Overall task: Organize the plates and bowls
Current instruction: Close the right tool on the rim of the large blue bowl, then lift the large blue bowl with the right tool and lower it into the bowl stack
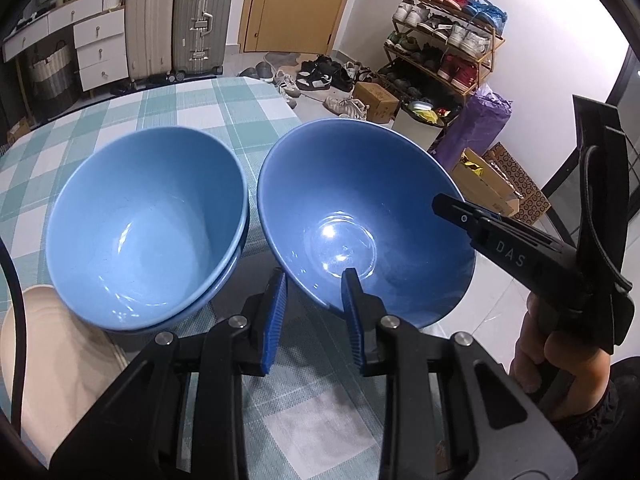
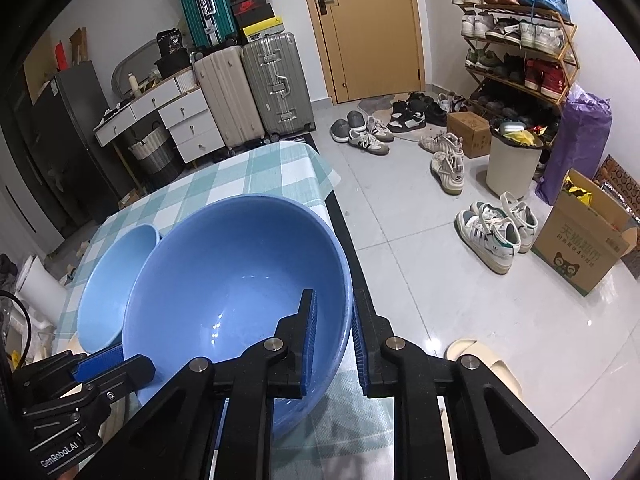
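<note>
A blue bowl [image 1: 360, 216] is tilted above the checked tablecloth [image 1: 192, 108] near the table's right edge. My right gripper [image 2: 334, 338] is shut on its right rim, one finger inside and one outside; it also shows in the left wrist view [image 1: 452, 204]. My left gripper [image 1: 314, 300] is open astride the near rim of the same bowl [image 2: 236, 292], one finger outside and one inside. It shows in the right wrist view [image 2: 104, 360]. Two stacked blue bowls [image 1: 144, 224] sit to the left, also in the right wrist view [image 2: 112, 280].
A cream plate [image 1: 52, 360] lies at the table's near left. The table's right edge [image 2: 340, 216] drops to a tiled floor with shoes, a bin [image 2: 512, 160] and cardboard boxes [image 2: 580, 248]. Suitcases [image 2: 256, 92] and drawers stand beyond the table.
</note>
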Demonstrator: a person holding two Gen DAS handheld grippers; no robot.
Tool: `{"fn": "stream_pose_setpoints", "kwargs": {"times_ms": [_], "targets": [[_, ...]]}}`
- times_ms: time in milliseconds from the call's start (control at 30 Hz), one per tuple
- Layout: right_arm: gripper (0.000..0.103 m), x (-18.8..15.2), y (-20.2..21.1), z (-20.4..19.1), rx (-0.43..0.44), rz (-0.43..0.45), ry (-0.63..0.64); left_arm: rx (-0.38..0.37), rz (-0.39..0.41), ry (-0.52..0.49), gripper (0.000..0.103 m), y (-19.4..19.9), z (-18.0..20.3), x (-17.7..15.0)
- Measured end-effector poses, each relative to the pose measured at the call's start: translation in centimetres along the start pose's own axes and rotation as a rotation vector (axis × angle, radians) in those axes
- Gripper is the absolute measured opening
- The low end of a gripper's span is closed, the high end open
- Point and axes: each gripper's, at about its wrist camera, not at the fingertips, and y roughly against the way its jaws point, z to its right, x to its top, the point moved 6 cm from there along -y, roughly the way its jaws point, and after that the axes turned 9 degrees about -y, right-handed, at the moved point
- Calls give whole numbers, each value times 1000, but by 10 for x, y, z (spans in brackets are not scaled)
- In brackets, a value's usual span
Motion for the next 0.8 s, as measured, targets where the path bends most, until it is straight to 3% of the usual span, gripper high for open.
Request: {"fn": "stream_pose_setpoints", "kwargs": {"times_ms": [800], "targets": [[17, -4, 89, -29, 23, 109, 39, 31, 108, -59, 25, 104, 21, -12]]}}
